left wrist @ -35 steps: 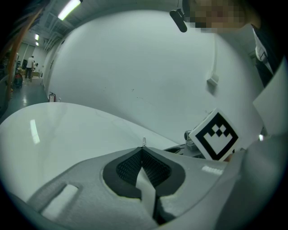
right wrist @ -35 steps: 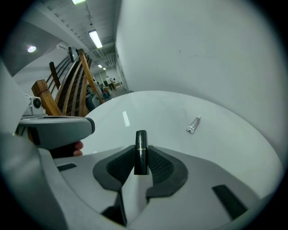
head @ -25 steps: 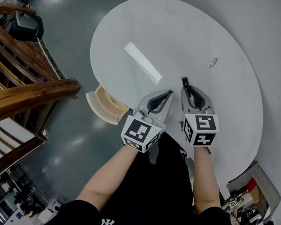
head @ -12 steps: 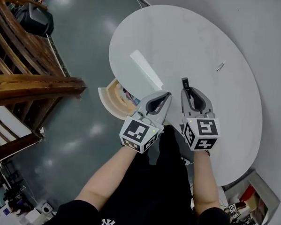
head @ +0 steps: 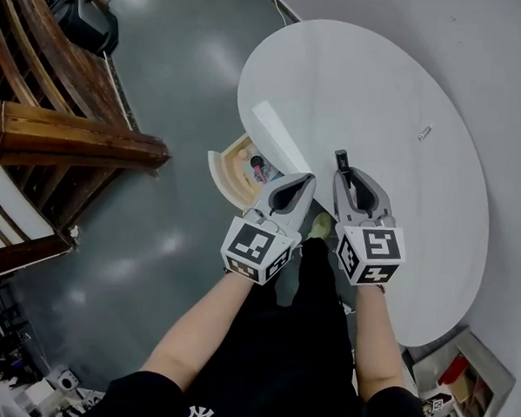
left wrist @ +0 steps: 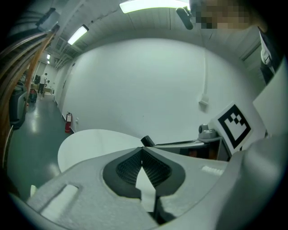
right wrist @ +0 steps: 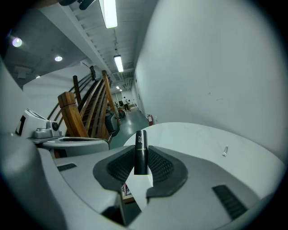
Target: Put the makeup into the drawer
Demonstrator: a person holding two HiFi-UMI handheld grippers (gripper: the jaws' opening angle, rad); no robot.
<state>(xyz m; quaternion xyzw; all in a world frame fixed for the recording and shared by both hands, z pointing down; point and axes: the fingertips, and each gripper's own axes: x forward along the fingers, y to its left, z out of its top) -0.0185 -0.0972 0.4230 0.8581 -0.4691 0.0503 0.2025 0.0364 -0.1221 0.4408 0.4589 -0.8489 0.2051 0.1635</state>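
Observation:
A black makeup tube [head: 341, 156] [right wrist: 140, 152] sticks out of my right gripper [head: 343, 171] [right wrist: 141, 162], which is shut on it. It hangs over the near edge of the round white table [head: 380, 87]. My left gripper [head: 309, 179] [left wrist: 143, 152] hovers beside it, shut and empty. The wooden drawer [head: 230, 165] stands pulled out from the table's left rim, just left of the left gripper, with small items inside. In the left gripper view the tube's tip [left wrist: 146, 141] pokes out from the right gripper.
A long white strip [head: 282, 136] lies on the table beside the drawer. A small silver tube [head: 425, 132] [right wrist: 224, 151] rests far right on the table. A wooden stair railing [head: 72, 141] runs at the left over grey floor. Clutter [head: 448, 374] sits at lower right.
Both grippers have moved together along the table's near edge towards the drawer. The drawer's inside has come into view. The right gripper's hold on the tube is unchanged.

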